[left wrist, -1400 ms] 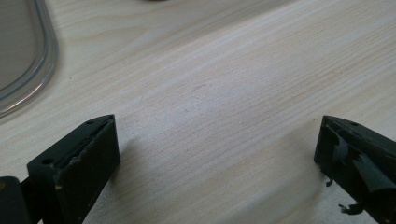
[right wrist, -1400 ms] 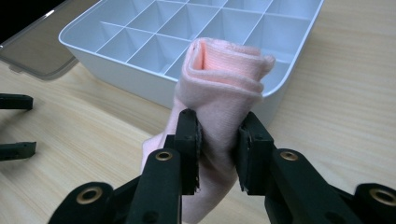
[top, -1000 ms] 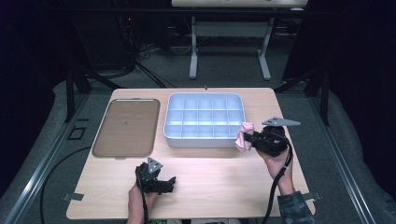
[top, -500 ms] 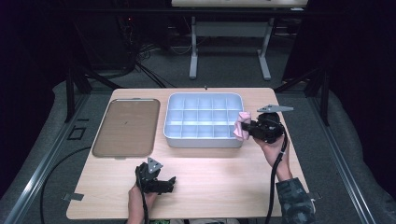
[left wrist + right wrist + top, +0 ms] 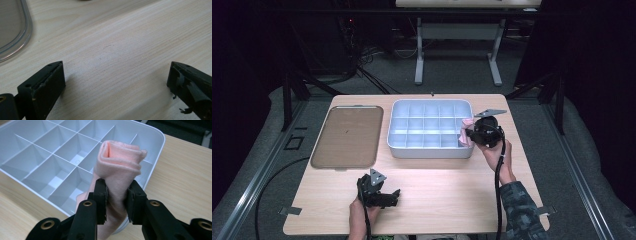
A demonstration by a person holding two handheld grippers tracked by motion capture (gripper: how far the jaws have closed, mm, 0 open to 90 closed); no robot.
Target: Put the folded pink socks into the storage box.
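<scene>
Our right gripper [image 5: 117, 192] squeezed the pink cloth [image 5: 120, 167] over the tray [image 5: 157, 140] to drop it in; our left gripper [image 5: 115, 82] rested open.

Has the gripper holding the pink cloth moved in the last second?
Yes. The right gripper with the pink cloth moved up the high view along the grey tray, now over its right edge.

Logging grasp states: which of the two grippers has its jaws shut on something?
The right gripper: its jaws pinch a folded pink cloth over the compartment tray. The left gripper is open.
</scene>
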